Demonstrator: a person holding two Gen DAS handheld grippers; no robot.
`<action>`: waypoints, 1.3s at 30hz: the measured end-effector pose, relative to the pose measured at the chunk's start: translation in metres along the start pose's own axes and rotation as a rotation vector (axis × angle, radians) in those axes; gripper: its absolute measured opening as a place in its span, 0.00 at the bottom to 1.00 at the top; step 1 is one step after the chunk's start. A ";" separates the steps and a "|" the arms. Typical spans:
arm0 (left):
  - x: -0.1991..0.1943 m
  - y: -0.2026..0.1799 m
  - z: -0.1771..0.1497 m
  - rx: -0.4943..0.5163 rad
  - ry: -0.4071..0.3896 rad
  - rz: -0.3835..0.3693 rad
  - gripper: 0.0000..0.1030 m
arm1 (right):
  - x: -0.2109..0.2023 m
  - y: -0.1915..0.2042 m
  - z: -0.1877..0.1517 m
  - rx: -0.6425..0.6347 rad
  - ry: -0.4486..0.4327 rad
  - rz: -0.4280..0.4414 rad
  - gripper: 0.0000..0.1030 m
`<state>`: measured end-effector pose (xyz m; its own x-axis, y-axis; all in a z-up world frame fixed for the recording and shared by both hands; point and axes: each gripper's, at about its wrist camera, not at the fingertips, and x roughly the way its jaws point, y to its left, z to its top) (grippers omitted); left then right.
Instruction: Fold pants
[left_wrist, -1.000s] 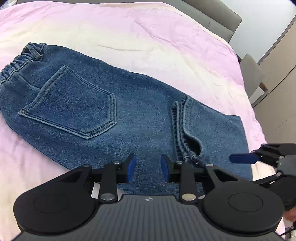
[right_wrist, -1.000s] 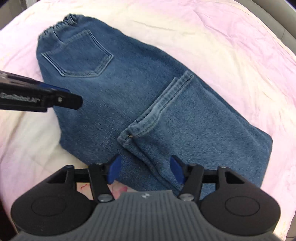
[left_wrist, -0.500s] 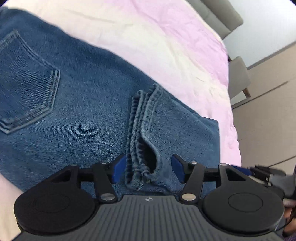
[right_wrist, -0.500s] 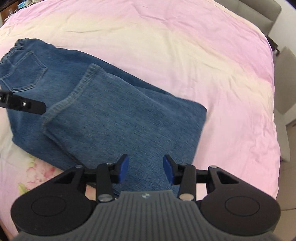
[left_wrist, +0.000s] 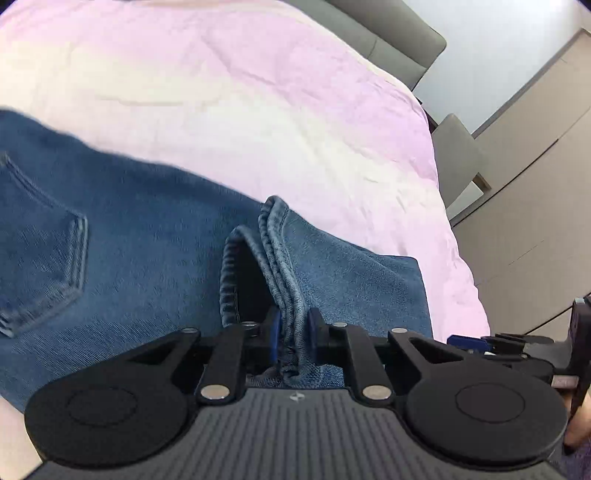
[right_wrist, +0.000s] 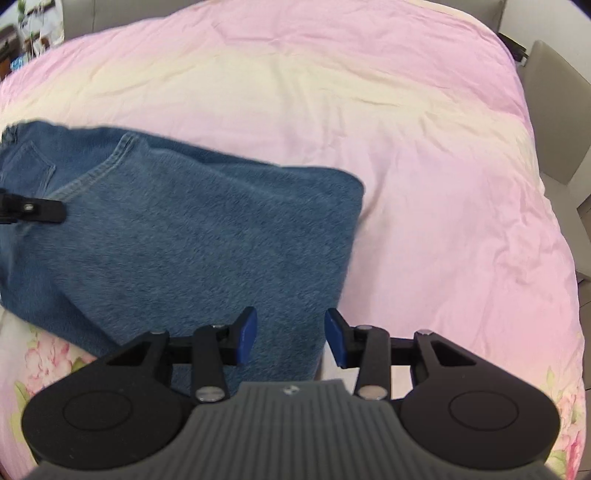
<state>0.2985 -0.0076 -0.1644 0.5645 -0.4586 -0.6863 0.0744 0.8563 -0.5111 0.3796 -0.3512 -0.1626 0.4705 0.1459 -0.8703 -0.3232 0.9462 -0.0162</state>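
Observation:
The blue denim pants (left_wrist: 155, 236) lie folded on the pink bedspread (left_wrist: 258, 110), back pocket (left_wrist: 44, 258) at the left. My left gripper (left_wrist: 292, 334) is shut on the stacked leg hems (left_wrist: 284, 266), which stand up between its blue pads. In the right wrist view the pants (right_wrist: 192, 229) fill the left half. My right gripper (right_wrist: 290, 341) is open, its pads astride the near right corner of the folded denim. The left gripper's finger tip (right_wrist: 40, 211) shows at the far left over the denim.
A grey headboard (left_wrist: 388, 33) runs along the far edge of the bed. A grey chair (left_wrist: 458, 158) stands beside the bed on the right, also in the right wrist view (right_wrist: 557, 110). Beige cabinet doors (left_wrist: 535, 206) stand beyond it. The bedspread's near edge has a floral print (right_wrist: 40, 362).
My left gripper has closed on the leg hems and lifted them a little. My right gripper has moved to the pants' near right corner and stays open.

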 end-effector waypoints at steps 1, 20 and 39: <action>-0.002 0.001 0.001 0.023 -0.001 0.021 0.15 | 0.000 -0.003 0.002 0.002 -0.006 0.008 0.11; 0.056 0.030 -0.020 0.079 0.151 0.160 0.23 | 0.115 -0.019 0.070 0.118 0.055 -0.036 0.00; 0.053 0.032 -0.017 0.051 0.163 0.186 0.24 | 0.025 0.025 -0.015 -0.073 0.139 0.034 0.00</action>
<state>0.3165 -0.0084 -0.2259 0.4331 -0.3209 -0.8423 0.0252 0.9384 -0.3446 0.3711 -0.3284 -0.1924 0.3414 0.1311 -0.9307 -0.3986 0.9170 -0.0170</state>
